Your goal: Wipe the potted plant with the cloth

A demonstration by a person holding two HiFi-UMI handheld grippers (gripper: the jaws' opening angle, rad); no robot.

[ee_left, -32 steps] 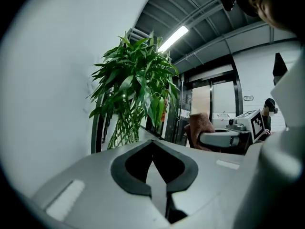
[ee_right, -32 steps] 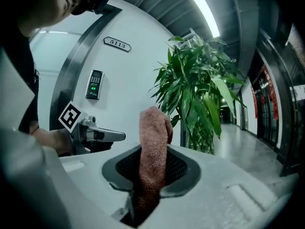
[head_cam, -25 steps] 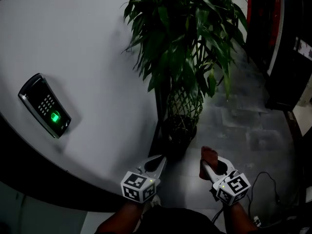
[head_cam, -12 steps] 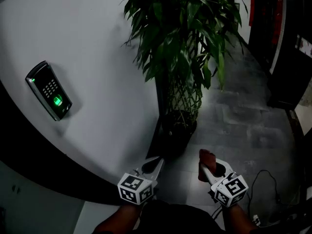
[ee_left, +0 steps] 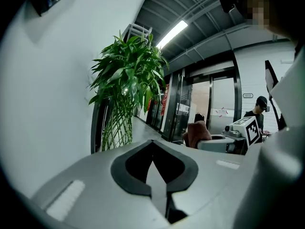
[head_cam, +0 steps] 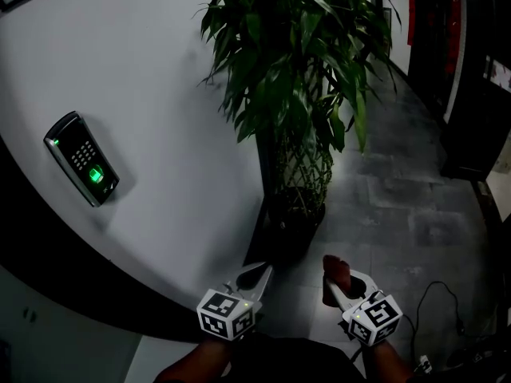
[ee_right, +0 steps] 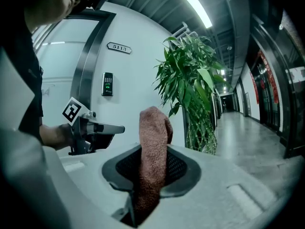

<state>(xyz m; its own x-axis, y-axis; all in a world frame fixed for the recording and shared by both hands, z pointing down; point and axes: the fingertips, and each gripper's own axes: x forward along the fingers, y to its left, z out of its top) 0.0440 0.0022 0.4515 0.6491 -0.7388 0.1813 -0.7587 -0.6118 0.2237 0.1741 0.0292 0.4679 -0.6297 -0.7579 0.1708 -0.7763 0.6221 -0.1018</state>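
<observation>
The person is holding both grippers low at the bottom of the head view, forearms reaching in from the lower edge. The two tools are lying side by side, a gap between them, and both are pointing forward, close to level.

The left gripper (head_cam: 257, 271) is carrying nothing: its jaws are pressed together, tips meeting. The right gripper (head_cam: 345, 284) is pinching the reddish-brown cloth (head_cam: 334, 270), which is standing up out of the jaws in a folded hump and hanging down between them.

The potted plant (head_cam: 299, 78) is standing ahead of both grippers and apart from them, set close against the curved white wall (head_cam: 144, 94). Its dark pot (head_cam: 289, 218) is sitting on the floor, a lattice of woven stems is rising from it, and the long green leaves are spreading wide above that, well higher than the grippers. Neither gripper nor the cloth is touching any part of it.

On the left, the wall is curving along the left gripper's side, with a dark band (head_cam: 80, 270) running along its foot and a keypad reader (head_cam: 82, 168) glowing green on its face. On the right, the grey tiled floor (head_cam: 399, 198) is opening out past the plant into a corridor, giving the right gripper open room on that side. Dark door frames (head_cam: 471, 94) are closing in the far right edge, and a thin cable (head_cam: 435, 294) is lying on the floor just beside the right gripper.
</observation>
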